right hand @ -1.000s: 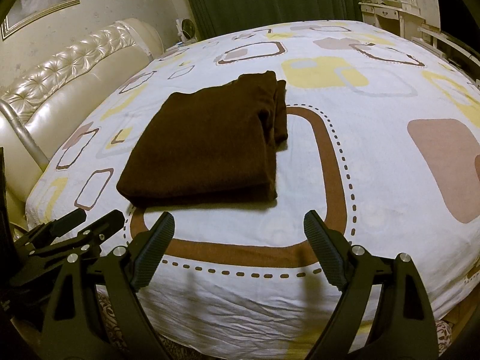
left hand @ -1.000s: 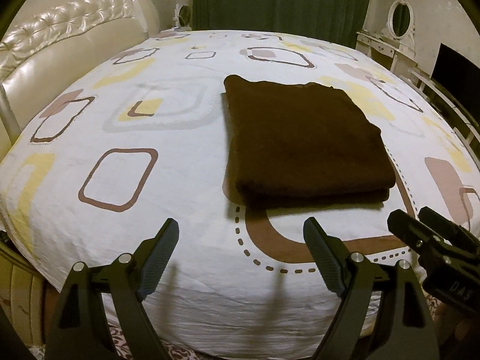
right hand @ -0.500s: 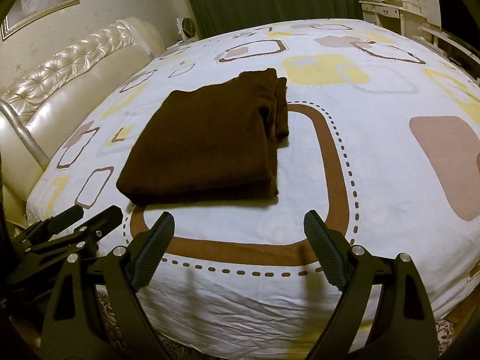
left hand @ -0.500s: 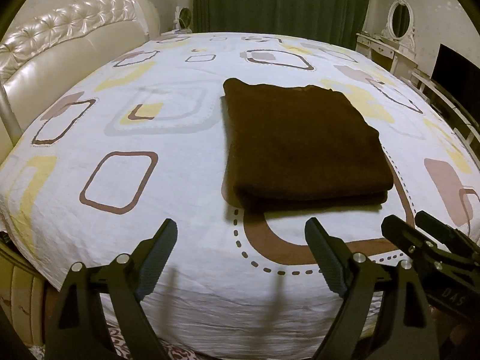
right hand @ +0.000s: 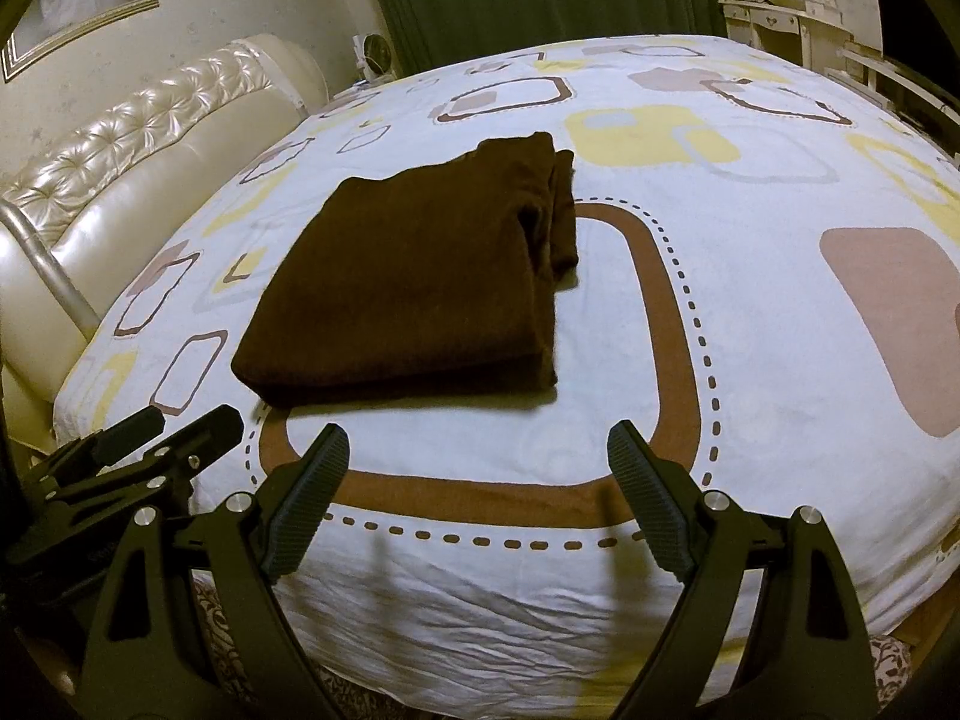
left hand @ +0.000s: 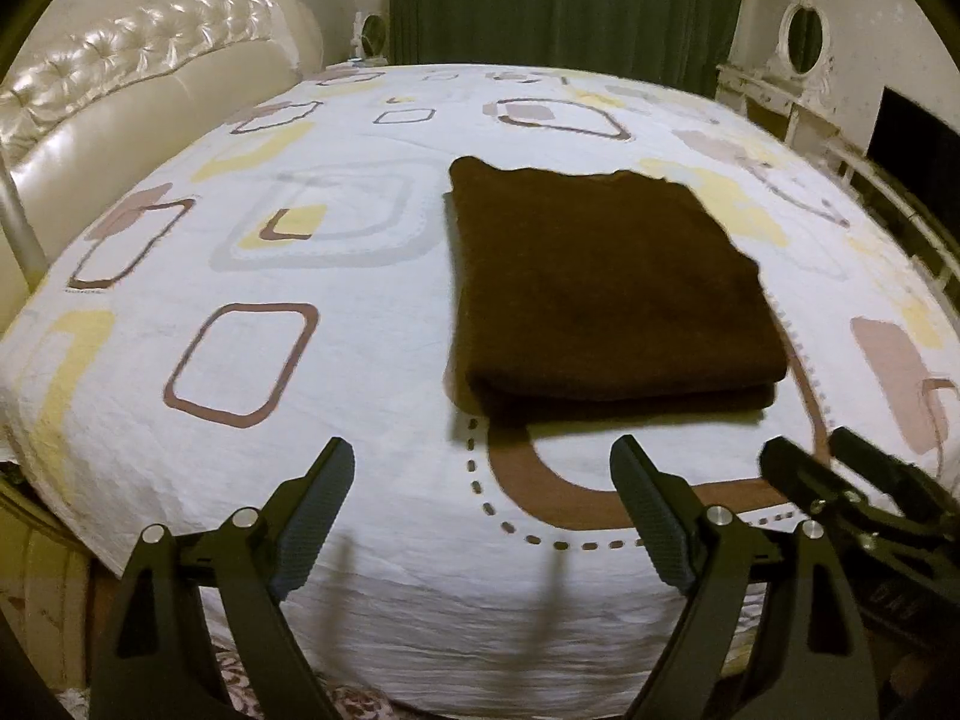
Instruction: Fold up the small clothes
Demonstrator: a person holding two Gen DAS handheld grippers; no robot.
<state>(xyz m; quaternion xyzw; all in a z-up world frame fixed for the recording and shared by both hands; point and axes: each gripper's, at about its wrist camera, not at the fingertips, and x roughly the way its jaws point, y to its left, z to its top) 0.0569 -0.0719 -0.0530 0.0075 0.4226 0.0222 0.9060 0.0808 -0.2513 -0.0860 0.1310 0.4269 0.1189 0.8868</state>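
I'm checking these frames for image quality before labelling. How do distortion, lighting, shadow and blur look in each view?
Left wrist view: strong fisheye bulge on the bed, dark vignette corners, dim warm light, glare on the tufted headboard, soft shadow under the brown folded garment, slight blur on the right gripper.
Right wrist view: same bulge and vignette, finger shadows on the sheet, garment fairly sharp.

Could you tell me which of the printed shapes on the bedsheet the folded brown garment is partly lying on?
It is the large brown rounded rectangle with the dotted outline; the folded brown garment covers its corner, while the smaller yellow and pink squares lie clear.
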